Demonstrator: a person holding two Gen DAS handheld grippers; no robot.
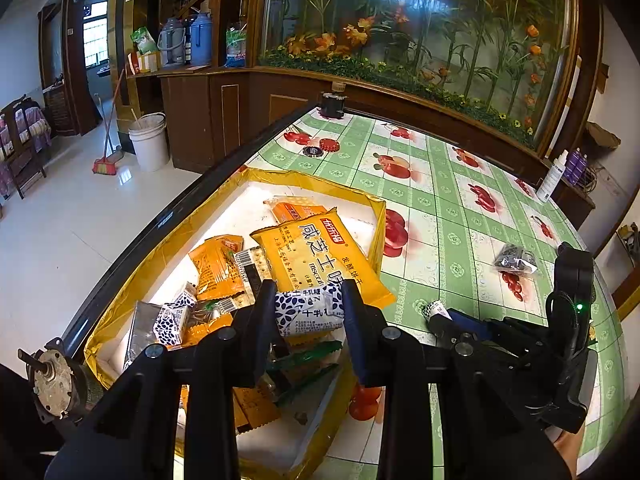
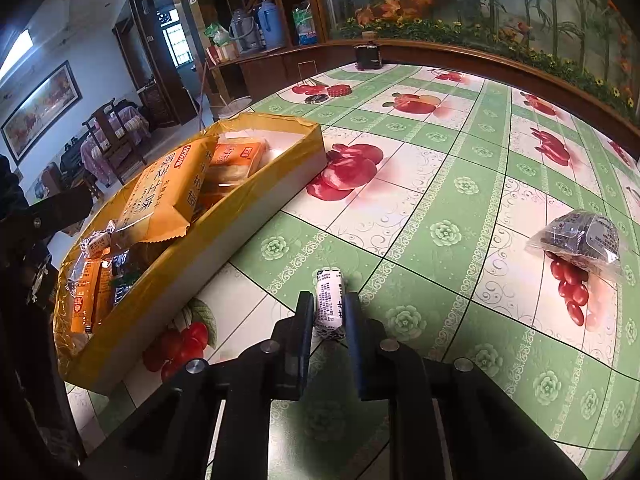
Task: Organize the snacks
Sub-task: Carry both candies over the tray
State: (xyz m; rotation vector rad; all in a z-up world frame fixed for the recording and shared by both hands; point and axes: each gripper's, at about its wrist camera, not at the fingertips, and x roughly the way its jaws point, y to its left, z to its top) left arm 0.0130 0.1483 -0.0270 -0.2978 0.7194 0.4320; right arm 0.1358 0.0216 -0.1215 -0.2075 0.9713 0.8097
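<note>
While the left claw (image 1: 308,312) hangs over the yellow-edged box (image 1: 168,240) clenched on a blue-and-white wrapped candy roll (image 1: 310,308), the right claw (image 2: 329,312) is squeezed onto a second small white roll (image 2: 329,300) lying on the green fruit-patterned worktop (image 2: 440,200), just beside the box's long white wall. Inside the box a big yellow biscuit pack (image 1: 320,256) lies across smaller orange packets (image 1: 216,266) and other wrapped snacks. Farther right on the worktop, well apart, sits a clear bag of dark snacks (image 2: 578,240).
</note>
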